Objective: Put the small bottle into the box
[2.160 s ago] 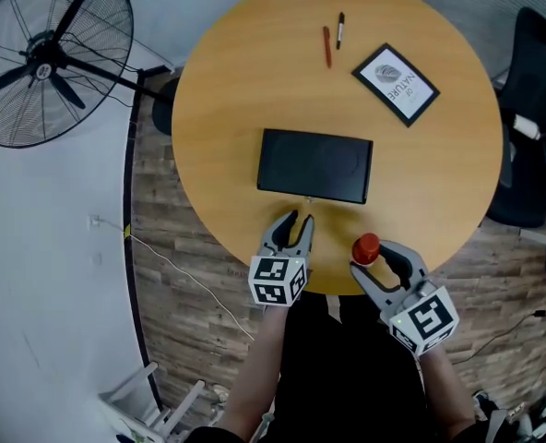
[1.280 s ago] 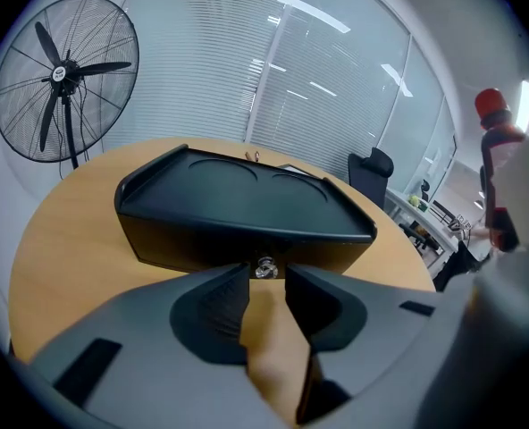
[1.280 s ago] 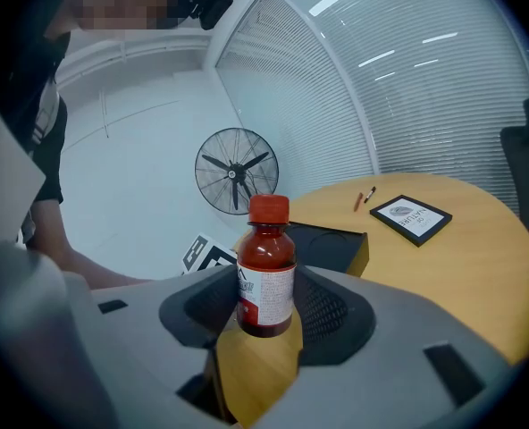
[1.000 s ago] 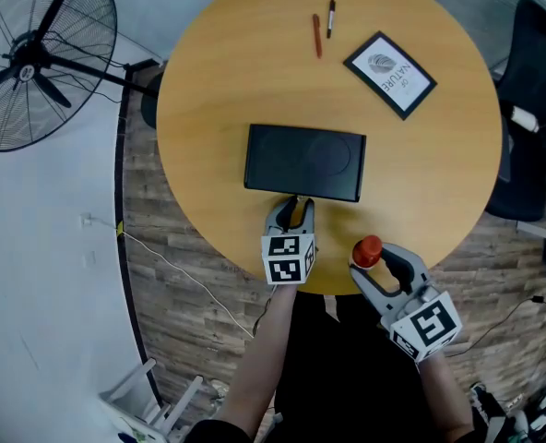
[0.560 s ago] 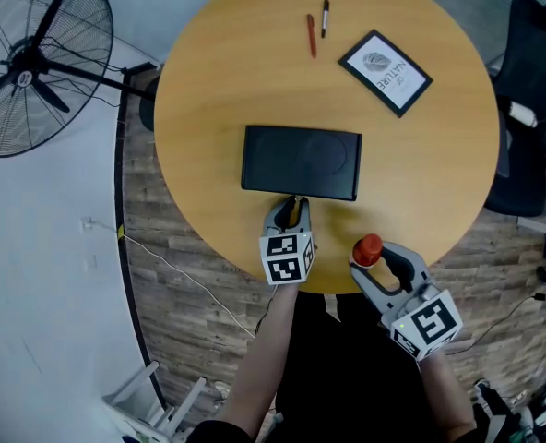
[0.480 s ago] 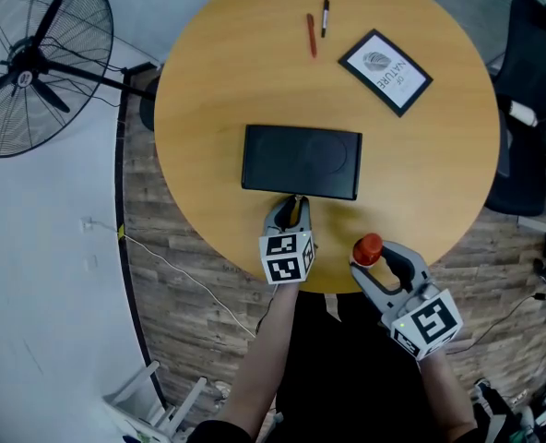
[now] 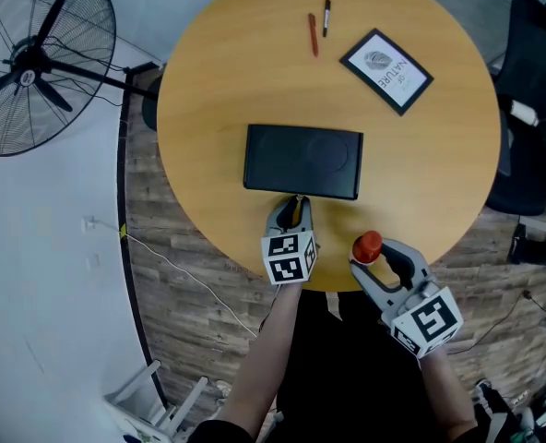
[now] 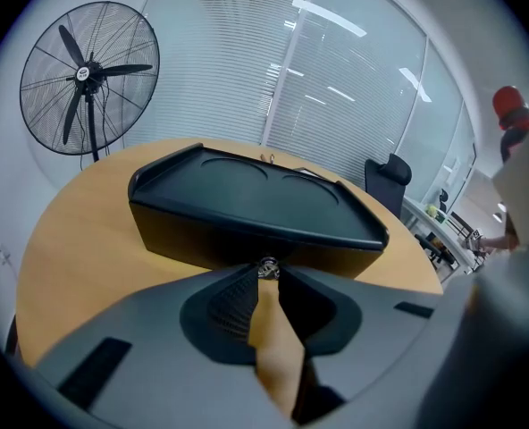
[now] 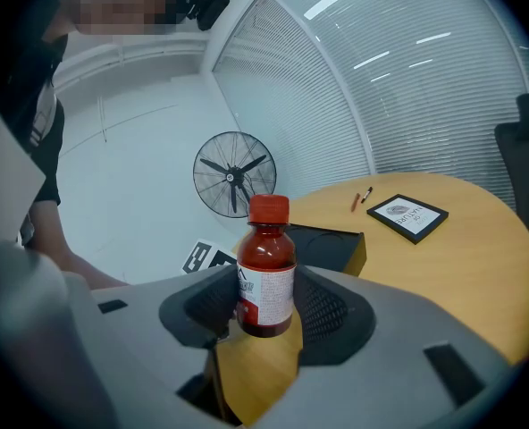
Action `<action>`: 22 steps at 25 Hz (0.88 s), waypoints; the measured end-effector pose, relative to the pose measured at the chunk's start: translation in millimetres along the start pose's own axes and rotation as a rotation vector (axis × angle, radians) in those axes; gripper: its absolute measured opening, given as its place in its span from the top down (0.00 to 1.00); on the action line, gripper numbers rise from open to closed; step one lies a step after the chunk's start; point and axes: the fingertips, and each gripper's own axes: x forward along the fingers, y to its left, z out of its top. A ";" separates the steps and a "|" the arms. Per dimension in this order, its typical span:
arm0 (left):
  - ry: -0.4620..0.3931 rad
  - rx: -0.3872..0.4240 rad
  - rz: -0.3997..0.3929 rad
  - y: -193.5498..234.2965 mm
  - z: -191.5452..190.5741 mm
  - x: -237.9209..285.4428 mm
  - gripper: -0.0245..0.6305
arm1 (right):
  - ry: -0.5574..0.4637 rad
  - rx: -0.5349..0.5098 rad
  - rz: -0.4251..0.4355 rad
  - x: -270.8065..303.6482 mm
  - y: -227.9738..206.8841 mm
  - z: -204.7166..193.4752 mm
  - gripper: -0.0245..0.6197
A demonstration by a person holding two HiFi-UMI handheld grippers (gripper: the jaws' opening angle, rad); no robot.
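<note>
A closed black box (image 7: 302,161) lies mid-table on the round wooden table (image 7: 421,173). My left gripper (image 7: 294,203) is at the box's near side. In the left gripper view the box (image 8: 247,206) fills the middle, and a small metal clasp (image 8: 267,267) on its front sits between the tips of the left gripper (image 8: 266,275), whose jaws have just been closing onto it. The small bottle (image 9: 266,275), dark red with a red cap (image 7: 367,245), stands upright in my right gripper (image 7: 376,255), which is shut on it near the table's front edge.
Two pens (image 7: 314,35) and a framed card (image 7: 387,71) lie at the table's far side. A standing fan (image 7: 42,58) is on the floor to the left, and a dark chair (image 7: 531,109) is to the right.
My left gripper has moved forward to the box's near edge and its jaws have narrowed. My right gripper has kept still with the bottle.
</note>
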 end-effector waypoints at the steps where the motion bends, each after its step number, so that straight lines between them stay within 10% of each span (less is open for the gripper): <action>1: -0.001 -0.001 0.000 -0.4 -1.1 -0.8 0.86 | 0.000 0.000 0.000 -0.4 0.1 -0.4 0.64; 22: 0.027 -0.020 0.007 -1.8 -29.9 -25.8 0.86 | -0.005 -0.025 0.035 4.8 10.8 2.7 0.64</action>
